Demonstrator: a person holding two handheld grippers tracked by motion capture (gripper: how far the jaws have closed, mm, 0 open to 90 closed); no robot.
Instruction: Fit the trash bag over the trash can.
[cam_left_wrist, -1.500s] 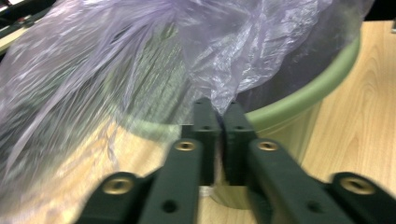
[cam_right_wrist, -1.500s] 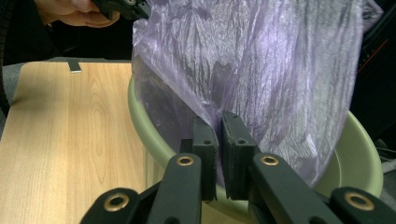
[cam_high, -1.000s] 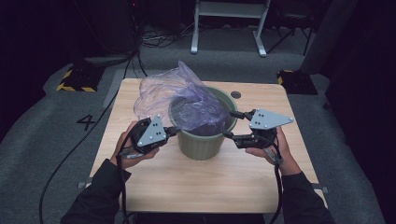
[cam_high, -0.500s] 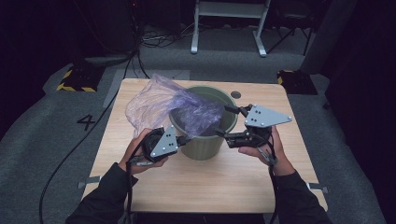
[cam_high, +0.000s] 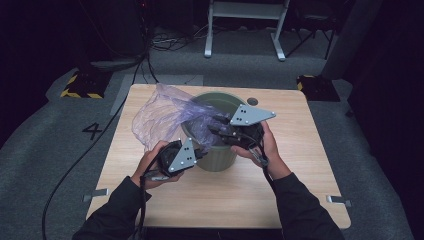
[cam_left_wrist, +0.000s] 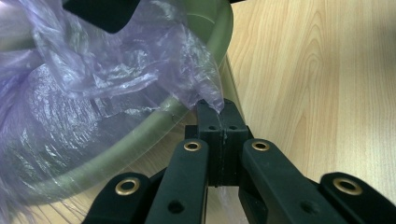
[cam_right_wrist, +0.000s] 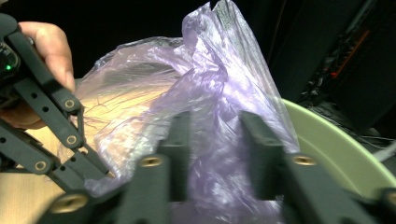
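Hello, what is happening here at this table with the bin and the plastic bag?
A person is fitting a purple plastic bag into a green bin on the wooden table. The left gripper is shut on a corner of the bag just outside the bin's rim. The right gripper has bag film between its jaws, which have just been closing but still stand apart. Most of the bag hangs outside the bin.
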